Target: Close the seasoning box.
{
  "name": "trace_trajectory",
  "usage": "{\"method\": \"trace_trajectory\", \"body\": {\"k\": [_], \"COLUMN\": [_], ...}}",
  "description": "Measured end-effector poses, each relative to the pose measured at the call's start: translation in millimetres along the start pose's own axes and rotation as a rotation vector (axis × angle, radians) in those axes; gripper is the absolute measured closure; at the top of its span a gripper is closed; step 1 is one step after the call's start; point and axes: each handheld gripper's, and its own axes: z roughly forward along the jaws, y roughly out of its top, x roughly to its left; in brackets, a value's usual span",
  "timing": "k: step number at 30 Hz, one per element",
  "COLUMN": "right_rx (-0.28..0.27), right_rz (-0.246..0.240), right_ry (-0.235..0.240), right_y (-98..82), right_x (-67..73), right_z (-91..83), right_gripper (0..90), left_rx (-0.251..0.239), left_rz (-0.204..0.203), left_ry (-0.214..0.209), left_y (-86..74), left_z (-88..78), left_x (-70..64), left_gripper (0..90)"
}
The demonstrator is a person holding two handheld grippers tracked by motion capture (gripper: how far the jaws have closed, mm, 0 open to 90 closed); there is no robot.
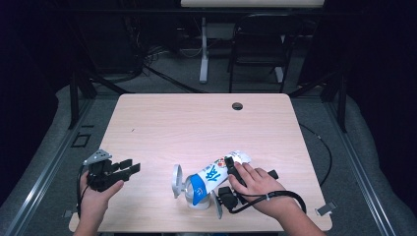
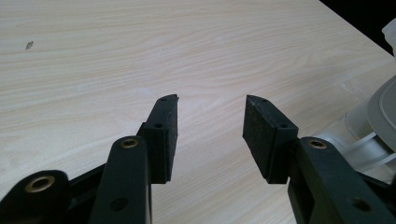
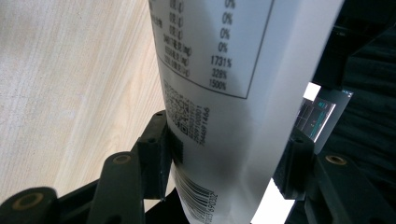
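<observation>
A glossy white-and-blue pouch (image 1: pixel 212 178) lies slanted on the pale wood-grain surface (image 1: pixel 196 128) at five o'clock, clamped between the right gripper (image 1: pixel 228 178)'s fingers. The right gripper view shows its barcode and nutrition panel. At eight o'clock the left gripper (image 1: pixel 129 167) rests with fingers spread, holding nothing.

From my end I've got the light wooden table (image 1: pixel 162 123) with a round cable hole (image 1: pixel 237 106) near its far edge, a black chair (image 1: pixel 259 44) and a white desk leg (image 1: pixel 203 49) behind it.
</observation>
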Motion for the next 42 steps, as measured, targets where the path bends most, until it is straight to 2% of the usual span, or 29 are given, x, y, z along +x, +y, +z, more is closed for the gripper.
{"method": "trace_trajectory", "body": {"k": [42], "right_rx": [0.004], "right_rz": [-0.019], "right_ry": [-0.004], "right_y": [0.6], "right_x": [-1.3], "right_z": [-2.0], "right_gripper": [48.9], "left_rx": [0.002], "left_rz": [0.001], "left_ry": [0.003], "left_y": [-0.5], "left_z": [-0.2], "left_x": [1.4], "left_gripper": [55.4]}}
